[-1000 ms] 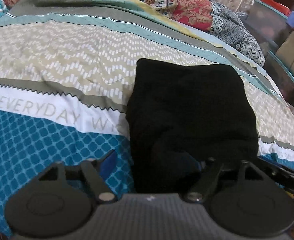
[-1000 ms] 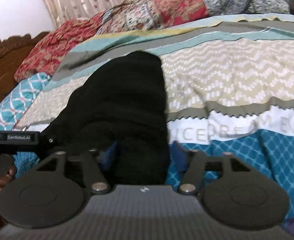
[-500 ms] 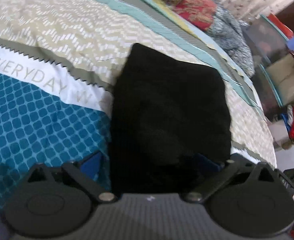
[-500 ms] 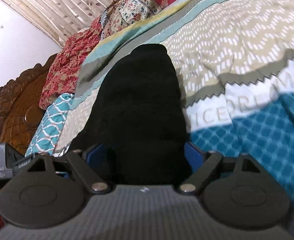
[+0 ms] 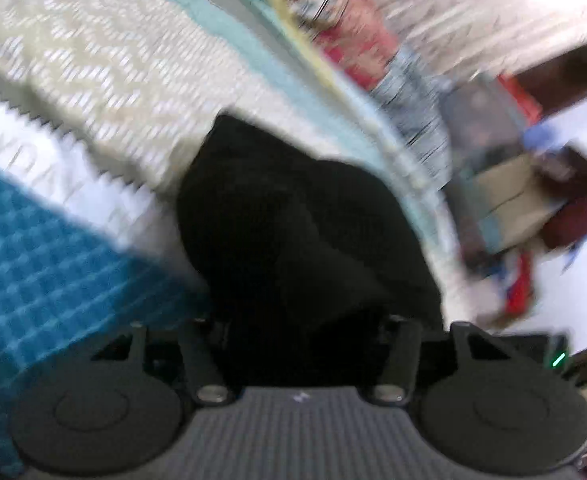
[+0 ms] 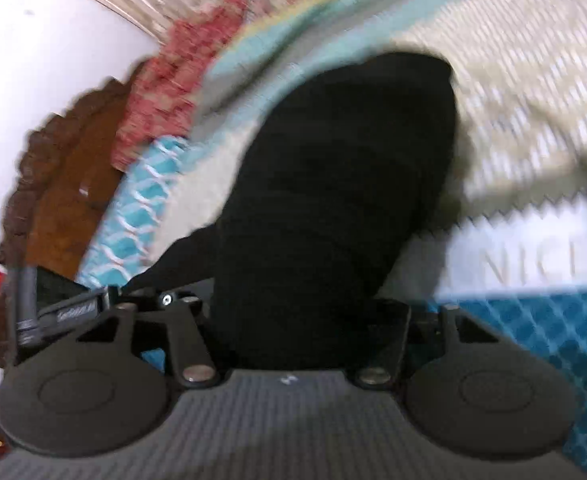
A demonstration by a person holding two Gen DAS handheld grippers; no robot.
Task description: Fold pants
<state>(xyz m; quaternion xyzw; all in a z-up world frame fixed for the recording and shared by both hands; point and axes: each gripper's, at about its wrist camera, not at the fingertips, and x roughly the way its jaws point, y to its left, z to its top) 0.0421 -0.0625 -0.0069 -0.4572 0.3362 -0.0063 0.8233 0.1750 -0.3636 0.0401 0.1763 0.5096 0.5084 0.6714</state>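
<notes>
The black pants (image 5: 293, 220) lie folded in a thick bundle on the patterned bedspread (image 5: 73, 80). They also show in the right wrist view (image 6: 345, 184). My left gripper (image 5: 305, 332) has its jaws wide apart around the near edge of the bundle; the black cloth hides the fingertips. My right gripper (image 6: 293, 320) stands the same way at the other near edge, jaws wide apart around the cloth. The left gripper's body (image 6: 73, 312) shows at the left of the right wrist view. Both views are motion-blurred.
Red patterned pillows (image 6: 173, 80) and a carved wooden headboard (image 6: 61, 184) are at one end of the bed. Boxes and clutter (image 5: 513, 200) stand past the bed's other edge. Curtains (image 5: 473, 8) hang behind.
Both grippers have tilted and swung, moving further in over the bundle's near edge. Their blue finger pads, visible before, are now buried in the black cloth. The near part of the bundle looks lifted.
</notes>
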